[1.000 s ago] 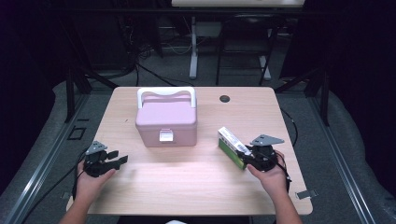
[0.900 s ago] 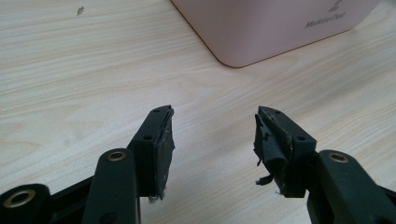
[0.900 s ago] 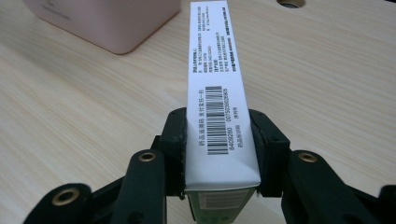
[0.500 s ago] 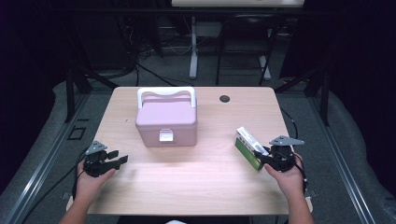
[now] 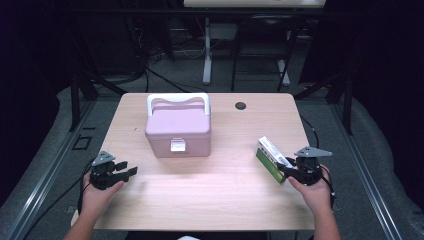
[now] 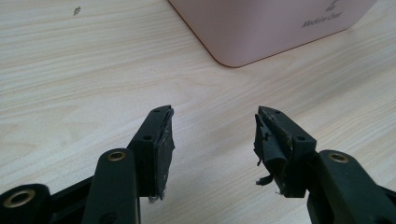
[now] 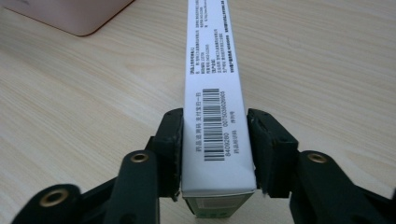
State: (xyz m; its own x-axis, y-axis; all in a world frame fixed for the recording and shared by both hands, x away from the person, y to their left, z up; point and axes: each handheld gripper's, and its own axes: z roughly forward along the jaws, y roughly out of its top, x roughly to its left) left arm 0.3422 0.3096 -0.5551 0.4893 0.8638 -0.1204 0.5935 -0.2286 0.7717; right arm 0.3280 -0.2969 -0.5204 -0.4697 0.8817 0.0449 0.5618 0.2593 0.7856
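Observation:
A white and green medicine box point(image 5: 270, 157) stands on its narrow side near the table's right edge. It sits between the jaws of my right gripper point(image 5: 286, 172). In the right gripper view the barcoded white face of the medicine box point(image 7: 215, 70) runs away from my right gripper point(image 7: 215, 121), whose jaws have just been opening. Its pads sit close beside the carton with a thin gap on the right. My left gripper point(image 5: 129, 170) rests open and empty at the front left. In its own view my left gripper point(image 6: 212, 121) points at the corner of the pink case point(image 6: 271, 23).
A pink lidded case point(image 5: 177, 131) with a white handle and front latch stands left of centre on the wooden table point(image 5: 225, 200). A dark cable hole point(image 5: 241, 105) lies at the back. Dark floor, cables and stands surround the table.
My right hand moved right and slightly toward the front with the medicine box, bringing it near the right edge. The jaws have widened around it. The left hand stayed put.

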